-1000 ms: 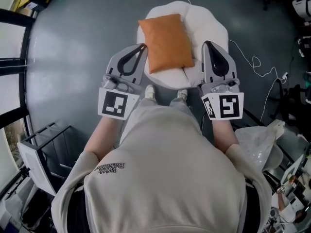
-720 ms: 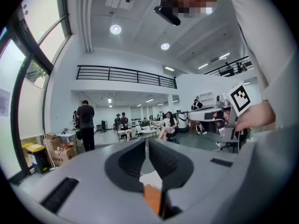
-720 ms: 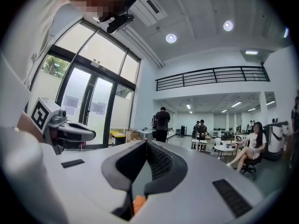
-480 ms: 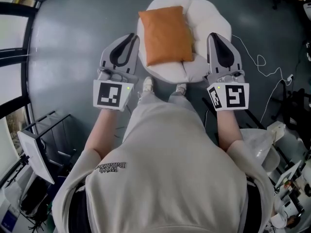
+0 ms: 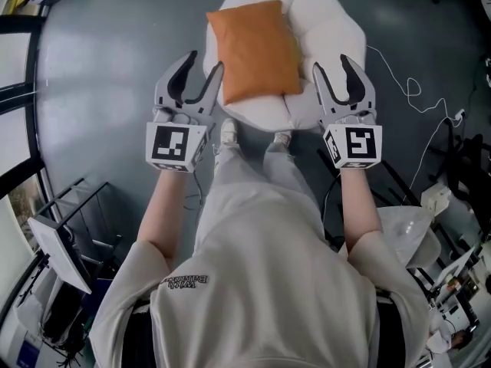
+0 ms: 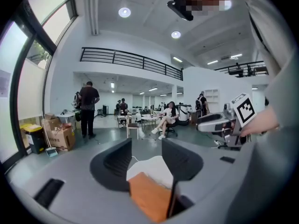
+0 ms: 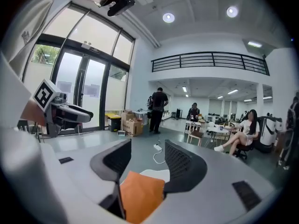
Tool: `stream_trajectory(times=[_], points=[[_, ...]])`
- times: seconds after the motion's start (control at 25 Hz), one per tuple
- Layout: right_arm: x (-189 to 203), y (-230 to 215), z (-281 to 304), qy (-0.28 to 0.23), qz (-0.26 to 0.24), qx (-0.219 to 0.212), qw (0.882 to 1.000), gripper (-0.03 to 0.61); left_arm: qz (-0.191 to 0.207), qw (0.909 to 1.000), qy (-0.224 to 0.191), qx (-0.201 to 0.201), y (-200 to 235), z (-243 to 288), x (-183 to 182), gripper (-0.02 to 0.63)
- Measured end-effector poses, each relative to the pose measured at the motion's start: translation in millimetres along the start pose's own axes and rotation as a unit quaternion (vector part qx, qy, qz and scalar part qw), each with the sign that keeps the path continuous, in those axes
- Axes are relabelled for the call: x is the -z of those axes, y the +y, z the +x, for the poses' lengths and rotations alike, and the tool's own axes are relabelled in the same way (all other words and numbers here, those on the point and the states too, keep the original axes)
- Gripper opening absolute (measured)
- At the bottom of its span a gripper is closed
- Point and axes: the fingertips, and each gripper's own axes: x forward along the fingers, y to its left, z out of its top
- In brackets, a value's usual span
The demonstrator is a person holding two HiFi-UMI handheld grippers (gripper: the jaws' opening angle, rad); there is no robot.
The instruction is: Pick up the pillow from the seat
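Item: orange rectangular fabric pillow [image 5: 252, 48], lying flat on the left half of a white round padded seat [image 5: 334, 29] at the upper centre of the head view, on a grey floor [image 5: 100, 67]. Long axis: up and down the frame, pointing away from the person, its top tilted slightly toward the frame's left. Position relative to the claws: the pillow lies ahead of and between both, its near short edge about level with the claw tips. Left claw [image 5: 203, 61]: jaws spread and opening, nothing pinched; its inner tip stands just beside the pillow's lower left edge, and contact cannot be judged. Right claw [image 5: 331, 64]: jaws likewise spread and opening, empty, with a strip of bare white seat between it and the pillow's lower right corner. The left claw is therefore the nearer. Both gripper views show the orange fabric [image 6: 149, 197] [image 7: 140, 195] low in the gap between the jaws, beyond the pads and untouched. Judgement: a two-sided lift calls for each claw to close in on a long edge. Writing: no label or brand visible on pillow or seat. The pale sweatshirt [image 5: 261, 236] carries small dark print [image 5: 186, 280], upside down here; one word seems to read "Balance", the rest is unclear. The marker cubes [image 5: 173, 146] [image 5: 353, 144] bear black-and-white patterns only, no letters.
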Motion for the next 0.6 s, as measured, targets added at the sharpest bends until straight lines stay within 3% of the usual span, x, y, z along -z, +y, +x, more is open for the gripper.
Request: stream_trajectory(times=[0.08, 0.36, 0.6], points=[[31, -1, 17, 0.025, 0.009, -0.002, 1.000, 0.245, -0.013, 0.9998, 0.009, 0.011, 4, 15, 25, 0.198], [148, -26, 61, 0.071, 0.054, 0.002, 0.996, 0.277, -0.045, 0.9970, 0.057, 0.027, -2, 66, 139, 0.243], [254, -21, 98, 0.119, 0.058, -0.032, 0.991, 0.310, -0.078, 0.9922, 0.094, 0.023, -3, 107, 240, 0.270]])
